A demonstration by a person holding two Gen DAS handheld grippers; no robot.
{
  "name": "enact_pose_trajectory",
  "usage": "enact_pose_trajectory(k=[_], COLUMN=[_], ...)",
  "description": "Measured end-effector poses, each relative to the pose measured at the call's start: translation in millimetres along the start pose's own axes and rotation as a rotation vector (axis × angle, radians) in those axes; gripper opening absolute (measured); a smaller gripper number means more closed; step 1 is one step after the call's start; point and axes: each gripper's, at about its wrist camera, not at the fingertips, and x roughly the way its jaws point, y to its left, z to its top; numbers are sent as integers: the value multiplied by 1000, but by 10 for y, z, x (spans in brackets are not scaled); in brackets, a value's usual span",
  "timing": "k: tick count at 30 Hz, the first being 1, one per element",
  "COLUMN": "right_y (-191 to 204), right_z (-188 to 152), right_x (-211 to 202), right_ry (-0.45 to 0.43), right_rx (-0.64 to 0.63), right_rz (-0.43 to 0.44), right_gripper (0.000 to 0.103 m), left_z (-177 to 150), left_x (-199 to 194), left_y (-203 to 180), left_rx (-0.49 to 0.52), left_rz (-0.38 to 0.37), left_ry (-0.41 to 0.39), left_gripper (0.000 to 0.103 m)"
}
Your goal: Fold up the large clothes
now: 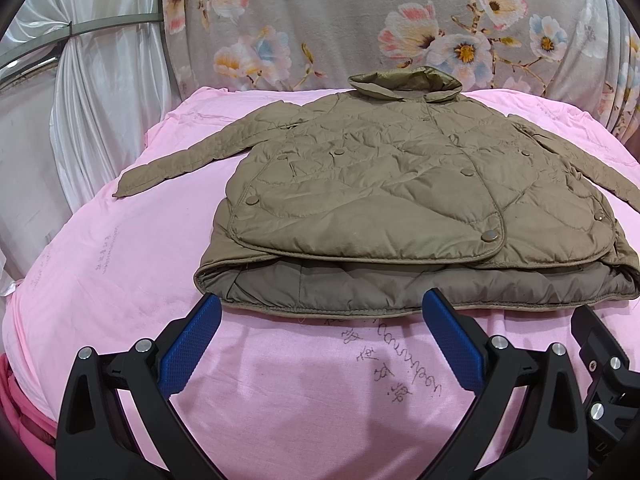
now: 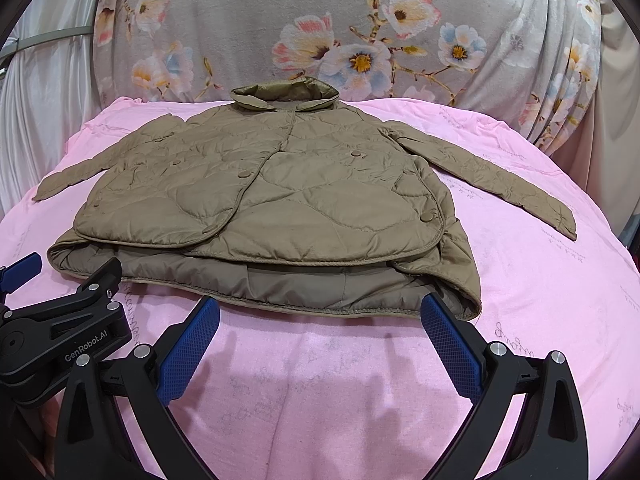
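An olive-brown quilted jacket (image 1: 380, 184) (image 2: 272, 196) lies flat, front up and snapped shut, on a pink sheet (image 1: 120, 264) (image 2: 540, 280). Its collar points away and both sleeves spread outward. The hem faces me, with the lining showing under the front flaps. My left gripper (image 1: 322, 304) stands open just short of the hem, nothing between its blue pads (image 1: 188, 352). My right gripper (image 2: 320, 308) is open the same way before the hem's right part. In the right wrist view the left gripper's body (image 2: 60, 340) shows at the lower left.
A grey floral cloth (image 1: 360, 20) (image 2: 320, 32) hangs behind the pink surface. White curtains (image 1: 100, 100) hang at the left. The pink sheet carries faint handwriting (image 1: 392, 364) near the front. Bare pink sheet lies on both sides of the jacket.
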Motion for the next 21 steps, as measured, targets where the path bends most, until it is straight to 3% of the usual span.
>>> enact_pose_trajectory(k=[5,9,12,16,19,21], right_y=[-17,-207,-608,-1370,-1964,-2335], right_z=[-4,46,232,554,694,718], right_x=[1,56,72,221,519,769], right_ry=[10,47,23,4,45,88], right_rx=[11,93,191,305,414,531], right_rz=[9,78,77,1,-56,-48], right_gripper=[98,98,98,98,98,98], left_z=[2,-11,20,198,393,523], left_x=[0,5,25,60,90,133], left_y=[-1,23,105,220,365,454], left_rx=[-2,-29,-66,-64,-91,-109], left_rz=[-2,-24,-59,-39,-35,-35], left_ry=[1,10,39,50,29,19], left_gripper=[98,98,98,98,98,98])
